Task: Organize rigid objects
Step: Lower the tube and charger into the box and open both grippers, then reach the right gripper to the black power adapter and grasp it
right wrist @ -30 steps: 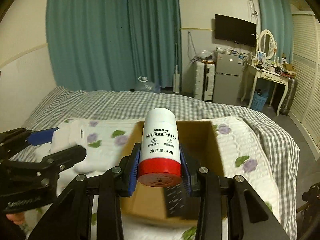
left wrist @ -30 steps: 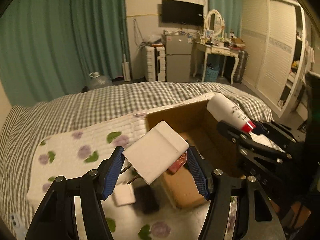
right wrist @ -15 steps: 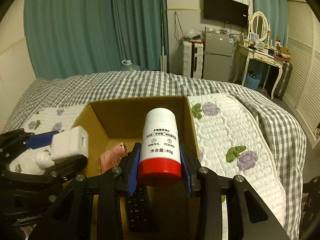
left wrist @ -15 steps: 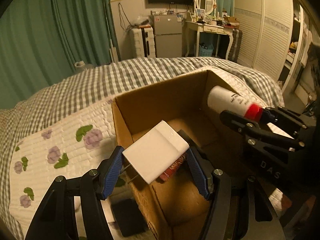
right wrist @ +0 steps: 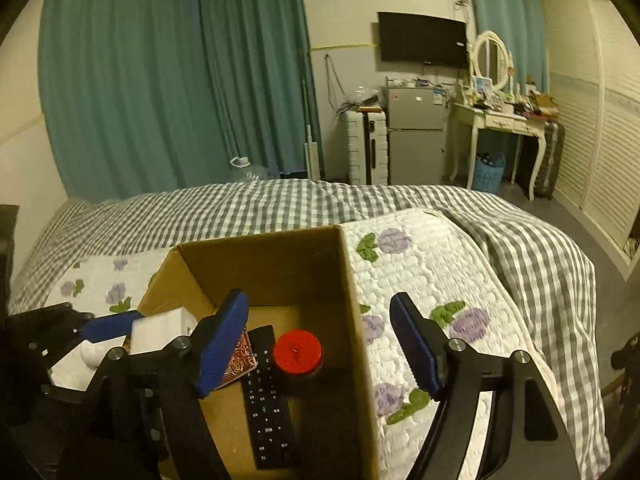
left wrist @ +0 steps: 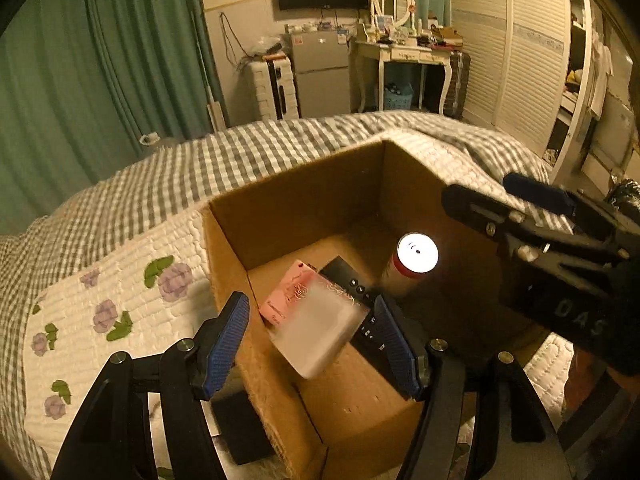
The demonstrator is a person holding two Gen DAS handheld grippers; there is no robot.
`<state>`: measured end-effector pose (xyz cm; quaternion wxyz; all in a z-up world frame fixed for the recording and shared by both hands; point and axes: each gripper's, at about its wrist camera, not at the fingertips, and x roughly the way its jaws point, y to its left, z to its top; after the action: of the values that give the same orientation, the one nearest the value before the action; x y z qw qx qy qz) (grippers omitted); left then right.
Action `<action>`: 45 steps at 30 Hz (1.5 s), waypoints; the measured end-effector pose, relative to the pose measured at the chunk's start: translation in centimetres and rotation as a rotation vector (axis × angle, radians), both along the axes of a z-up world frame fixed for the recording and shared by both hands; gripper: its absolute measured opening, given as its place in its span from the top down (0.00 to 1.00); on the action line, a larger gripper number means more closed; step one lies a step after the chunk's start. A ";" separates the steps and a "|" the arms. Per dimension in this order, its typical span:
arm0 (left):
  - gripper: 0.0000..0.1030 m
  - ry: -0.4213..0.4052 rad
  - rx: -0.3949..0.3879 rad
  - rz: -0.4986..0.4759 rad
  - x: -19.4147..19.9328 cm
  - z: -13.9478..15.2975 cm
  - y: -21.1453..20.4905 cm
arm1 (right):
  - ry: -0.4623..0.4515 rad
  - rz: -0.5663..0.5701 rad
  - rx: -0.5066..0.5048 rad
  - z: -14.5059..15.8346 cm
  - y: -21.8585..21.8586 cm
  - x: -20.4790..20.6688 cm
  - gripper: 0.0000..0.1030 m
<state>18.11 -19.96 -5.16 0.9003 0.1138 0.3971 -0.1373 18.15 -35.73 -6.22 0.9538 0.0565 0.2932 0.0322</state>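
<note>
An open cardboard box (left wrist: pixel 296 208) (right wrist: pixel 352 288) stands on the bed. Inside lie a black remote (right wrist: pixel 266 396), a pink card (left wrist: pixel 284 292) and a red-capped white bottle (right wrist: pixel 298 351) (left wrist: pixel 416 254). My left gripper (left wrist: pixel 316 340) is open above the box's left wall; the white charger (left wrist: pixel 320 330) is blurred between its spread fingers, touching neither. My right gripper (right wrist: pixel 320 344) is open and empty above the box's right wall. The charger also shows in the right wrist view (right wrist: pixel 160 330).
A white quilt with purple flowers (right wrist: pixel 424 280) and a grey checked cover (left wrist: pixel 200 172) lie under the box. A dark flat object (left wrist: pixel 240 428) lies by the box's near left corner. A fridge, dressing table and wardrobe stand beyond the bed.
Both grippers have opened. The bottle left my right gripper and now lies in the box. The charger has left my left gripper's fingers and is dropping toward the box.
</note>
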 end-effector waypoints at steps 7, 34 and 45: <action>0.33 -0.044 -0.004 0.029 -2.1 3.3 2.1 | -0.009 -0.032 -0.040 1.7 -0.1 -2.3 0.28; 0.32 0.027 -0.042 0.339 -9.2 -1.7 21.9 | 0.150 0.347 -0.123 -1.0 20.3 -11.4 0.28; 0.32 0.075 -0.005 0.345 -8.1 -6.2 23.4 | 0.391 0.265 -0.166 -10.2 22.9 -6.0 0.37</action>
<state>10.02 3.39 -11.36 0.8954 0.0364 0.4436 0.0142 12.15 -12.83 -16.44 0.8677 -0.0558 0.4788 0.1211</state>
